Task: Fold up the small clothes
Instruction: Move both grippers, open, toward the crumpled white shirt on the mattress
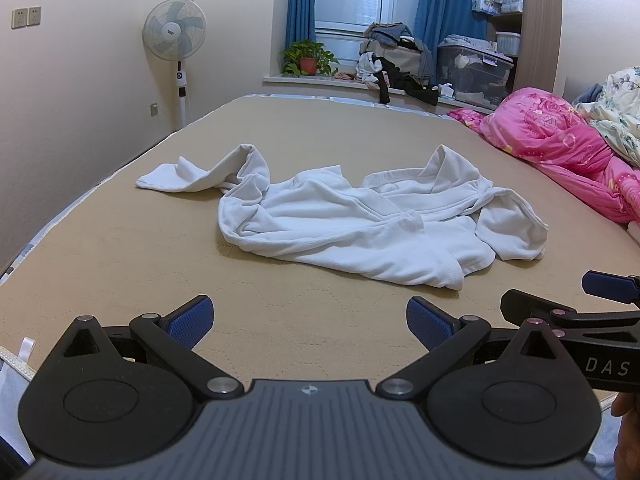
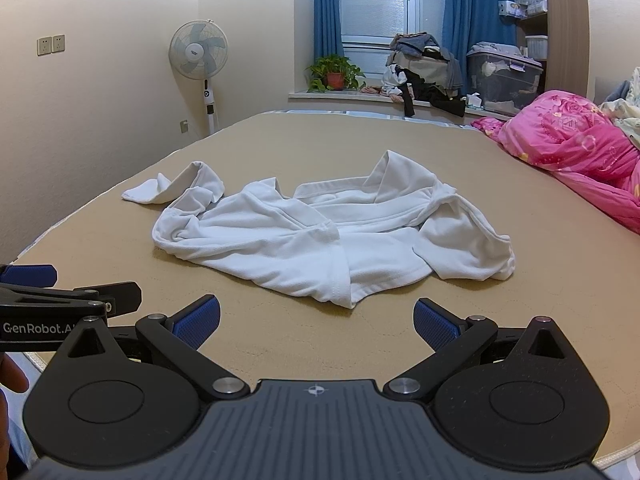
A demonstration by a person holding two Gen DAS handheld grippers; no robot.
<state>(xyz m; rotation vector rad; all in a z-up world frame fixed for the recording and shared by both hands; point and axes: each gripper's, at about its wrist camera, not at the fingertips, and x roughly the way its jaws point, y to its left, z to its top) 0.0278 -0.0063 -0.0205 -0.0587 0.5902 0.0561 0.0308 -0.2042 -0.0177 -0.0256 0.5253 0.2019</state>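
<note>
A white long-sleeved garment [image 1: 352, 224] lies crumpled in the middle of the tan mattress [image 1: 120, 272], one sleeve trailing to the far left, the other bunched at the right. In the right wrist view the same garment [image 2: 320, 236] has its hem corner nearest me. My left gripper [image 1: 310, 322] hovers open above the mattress's near edge, well short of the cloth, with nothing between its blue pads. My right gripper [image 2: 316, 322] is open too, empty, just short of the hem. Each gripper shows at the other view's edge: the right [image 1: 600, 300], the left [image 2: 44, 284].
A pink quilt [image 1: 568, 148] and a floral blanket [image 1: 616, 112] pile up at the bed's right side. A standing fan [image 1: 176, 40] is by the left wall. The windowsill beyond the bed holds a potted plant [image 1: 308, 58], piled clothes [image 1: 396, 60] and a plastic storage bin [image 1: 476, 72].
</note>
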